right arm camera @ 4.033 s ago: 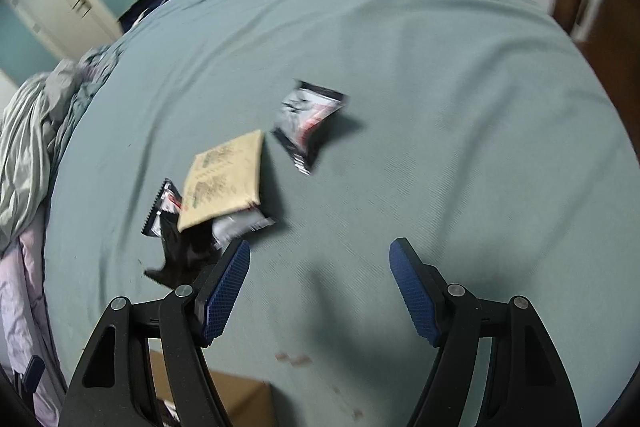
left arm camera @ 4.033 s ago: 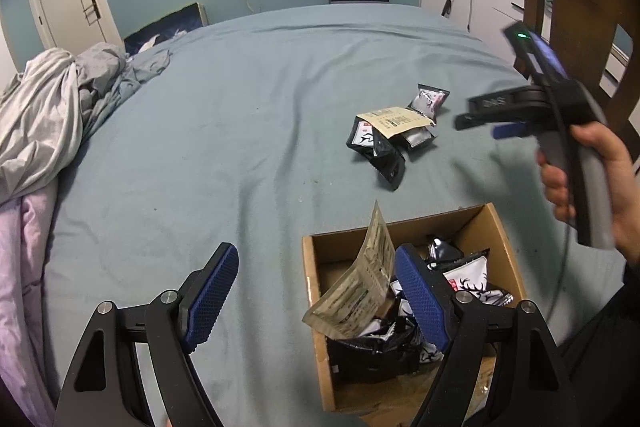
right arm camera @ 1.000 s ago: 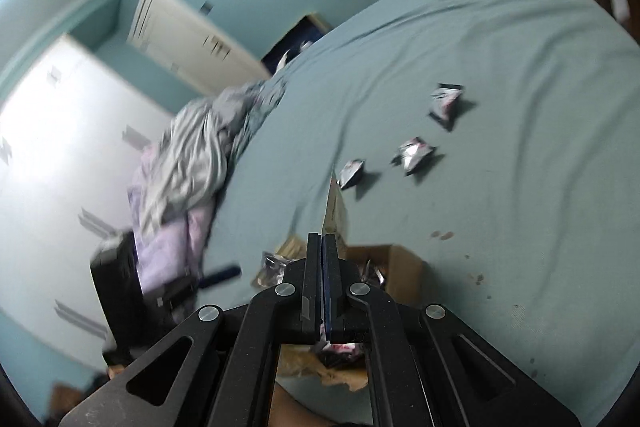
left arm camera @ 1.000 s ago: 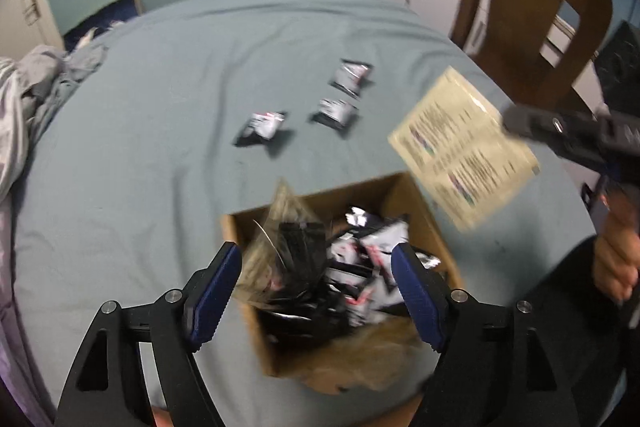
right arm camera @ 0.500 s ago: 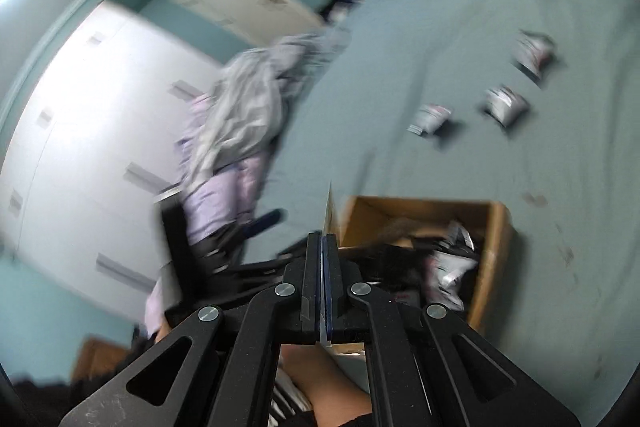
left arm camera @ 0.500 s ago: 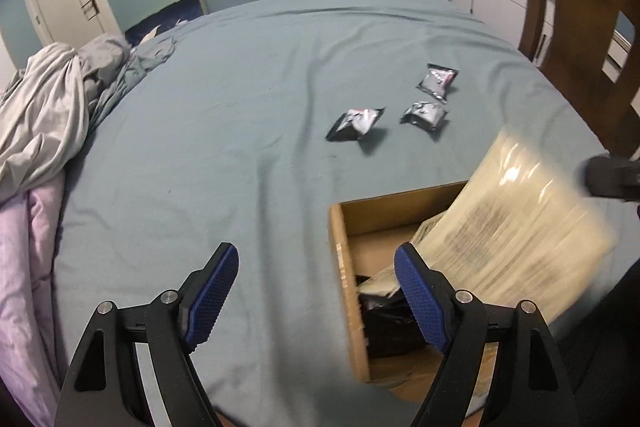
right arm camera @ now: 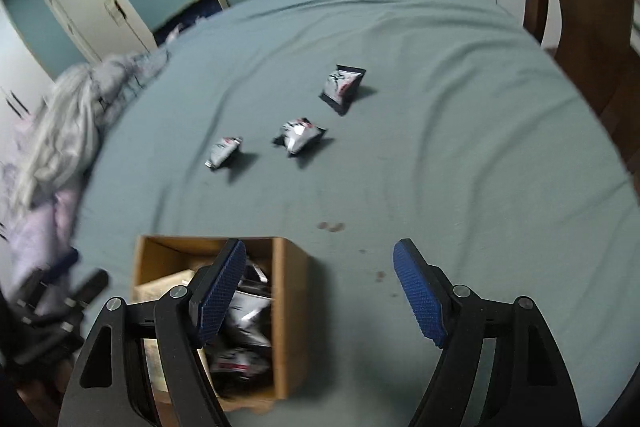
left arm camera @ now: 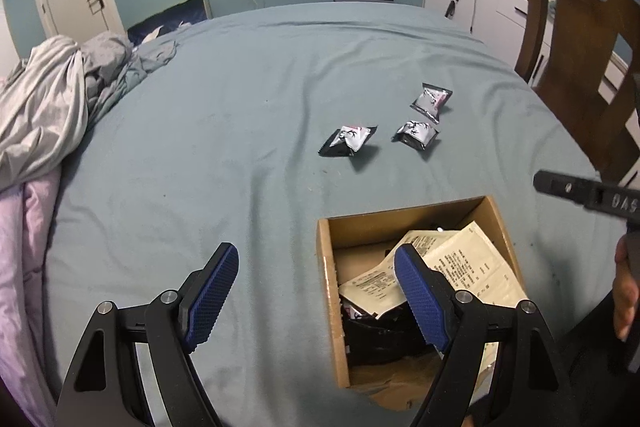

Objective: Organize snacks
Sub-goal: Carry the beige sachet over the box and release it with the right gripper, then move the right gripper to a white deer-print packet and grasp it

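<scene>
Left gripper (left arm camera: 316, 291) low and near, jaws spread wide, nothing between the pads. Right gripper (right arm camera: 320, 291) likewise spread and empty, bare hand (left arm camera: 626, 291) gripping its handle at far right.

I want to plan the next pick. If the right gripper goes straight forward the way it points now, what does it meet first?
Probably the bare bedsheet. The open right gripper points past the box, right of the nearest snack packet. Depth is unclear.
</scene>
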Demonstrator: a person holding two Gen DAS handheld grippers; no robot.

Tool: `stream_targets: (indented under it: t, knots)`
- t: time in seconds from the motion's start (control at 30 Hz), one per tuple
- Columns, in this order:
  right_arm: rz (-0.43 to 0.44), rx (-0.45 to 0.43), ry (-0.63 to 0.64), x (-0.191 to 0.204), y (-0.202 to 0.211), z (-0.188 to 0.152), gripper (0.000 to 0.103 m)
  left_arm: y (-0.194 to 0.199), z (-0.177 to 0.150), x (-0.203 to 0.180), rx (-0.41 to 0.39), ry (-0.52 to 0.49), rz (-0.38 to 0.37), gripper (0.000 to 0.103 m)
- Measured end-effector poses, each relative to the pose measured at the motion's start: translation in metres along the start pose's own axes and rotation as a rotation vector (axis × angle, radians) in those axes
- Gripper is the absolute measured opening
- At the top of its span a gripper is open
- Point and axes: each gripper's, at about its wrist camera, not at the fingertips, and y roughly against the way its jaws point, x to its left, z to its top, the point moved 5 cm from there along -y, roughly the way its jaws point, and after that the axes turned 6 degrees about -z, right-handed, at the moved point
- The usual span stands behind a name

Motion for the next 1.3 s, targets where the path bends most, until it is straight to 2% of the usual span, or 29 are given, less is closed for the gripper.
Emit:
stream_targets:
  t: [0.2,0.3,0.4,0.43,0.6,0.77,0.9,1.2,1.27,1.3]
  knots:
    - [-0.099,-0.025,0.042,0.004,-0.002,0.015,0.076,-0.002,0.003,0.0,-0.007,0.0,0.019,0.081]
    - [-0.114,-0.019,0.053,0.018,-0.017,0.02,0.076,-0.005,0.005,0.0,-0.008,0.014,0.011,0.081]
    - [-0.121,-0.005,0.027,0.014,-0.033,0.032,0.076,-0.01,0.006,0.001,-0.003,0.022,0.018,0.081]
    - [-0.119,0.001,0.02,0.017,-0.043,0.023,0.076,-0.011,0.006,0.001,0.0,0.023,0.019,0.081]
    - [-0.094,0.042,-0.054,0.01,-0.08,0.047,0.076,-0.027,0.004,0.005,0.052,0.035,0.026,0.081]
    - [-0.07,0.064,-0.059,0.015,-0.111,0.067,0.076,-0.033,0.006,0.008,0.077,0.059,0.001,0.081]
    - [-0.023,0.091,0.005,0.038,-0.139,0.078,0.076,-0.034,0.009,0.007,0.073,0.071,-0.028,0.081]
    - [-0.006,0.122,0.245,0.094,-0.197,0.089,0.076,-0.048,0.01,0.016,0.106,0.108,-0.033,0.081]
    - [-0.045,0.12,0.285,0.098,-0.207,0.087,0.069,-0.049,0.01,0.019,0.11,0.119,-0.029,0.081]
    - [-0.071,0.125,0.298,0.098,-0.211,0.085,0.048,-0.049,0.01,0.02,0.109,0.124,-0.028,0.081]
